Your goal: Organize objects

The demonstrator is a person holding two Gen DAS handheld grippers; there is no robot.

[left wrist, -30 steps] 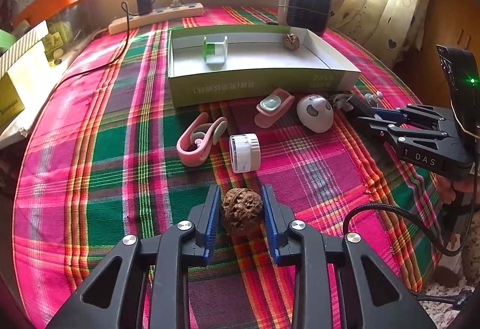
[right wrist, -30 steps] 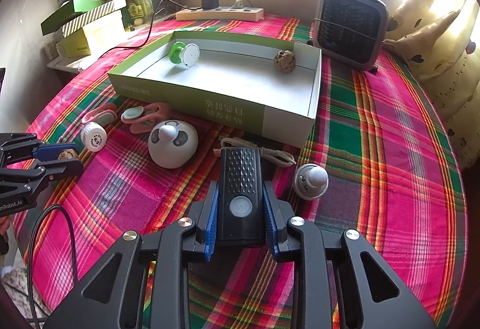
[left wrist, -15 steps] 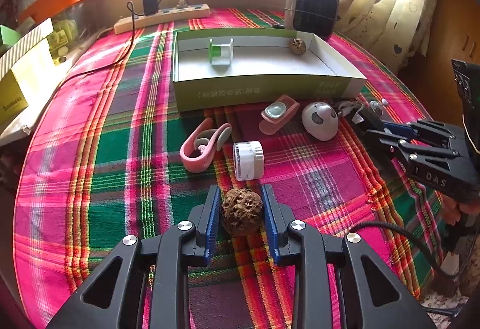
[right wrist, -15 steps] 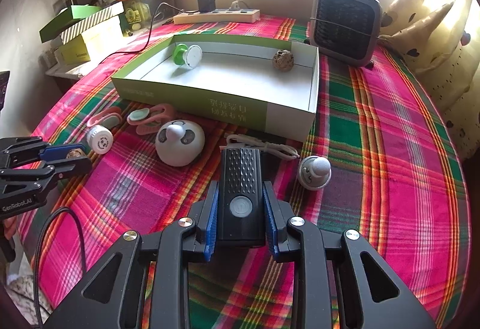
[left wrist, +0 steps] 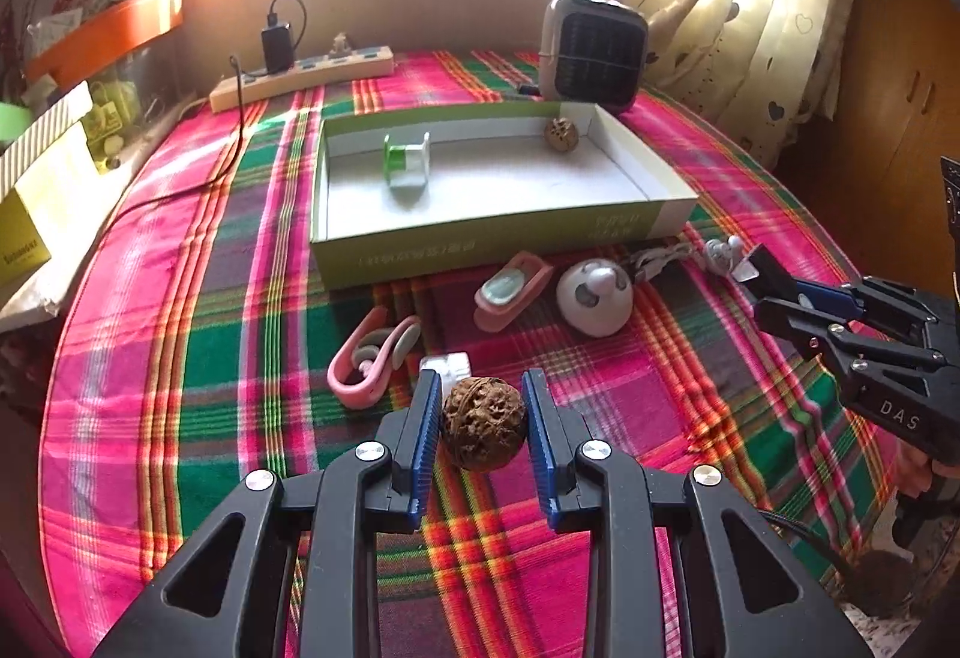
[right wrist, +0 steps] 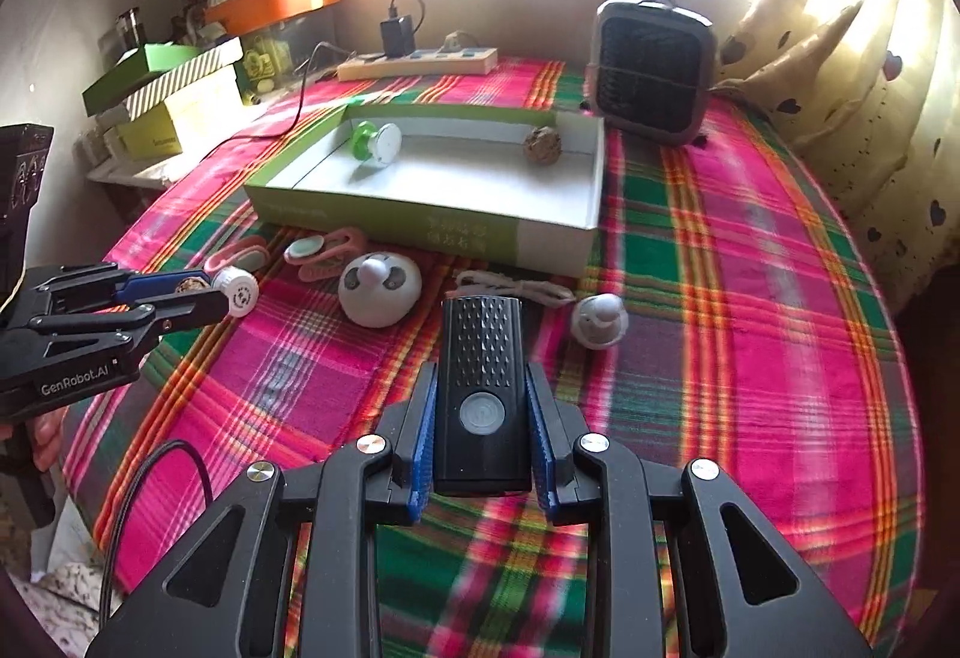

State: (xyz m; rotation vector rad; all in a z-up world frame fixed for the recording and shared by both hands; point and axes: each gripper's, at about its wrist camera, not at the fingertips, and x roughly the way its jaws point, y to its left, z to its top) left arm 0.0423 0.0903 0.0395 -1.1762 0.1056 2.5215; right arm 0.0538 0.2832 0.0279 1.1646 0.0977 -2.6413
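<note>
Left wrist view: left hand-held gripper (left wrist: pixel 483 427), lower centre, clenched on a walnut (left wrist: pixel 483 422) above the plaid table (left wrist: pixel 180 358). Right wrist view: right hand-held gripper (right wrist: pixel 483 427), lower centre, grasping a black remote-like device (right wrist: pixel 483 394). Green-sided box (right wrist: pixel 384 223) at upper centre holds a second walnut (right wrist: pixel 542 144) and a green spool (right wrist: pixel 376 142). Panda-faced gadget (right wrist: pixel 379 288) lies just before the box.

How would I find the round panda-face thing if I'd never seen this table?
Find the big green box lying open on the checked tablecloth. Just in front of its long side, between a pink clip and a white cord, sits the panda toy. It's the only white dome with dark eye patches.
</note>
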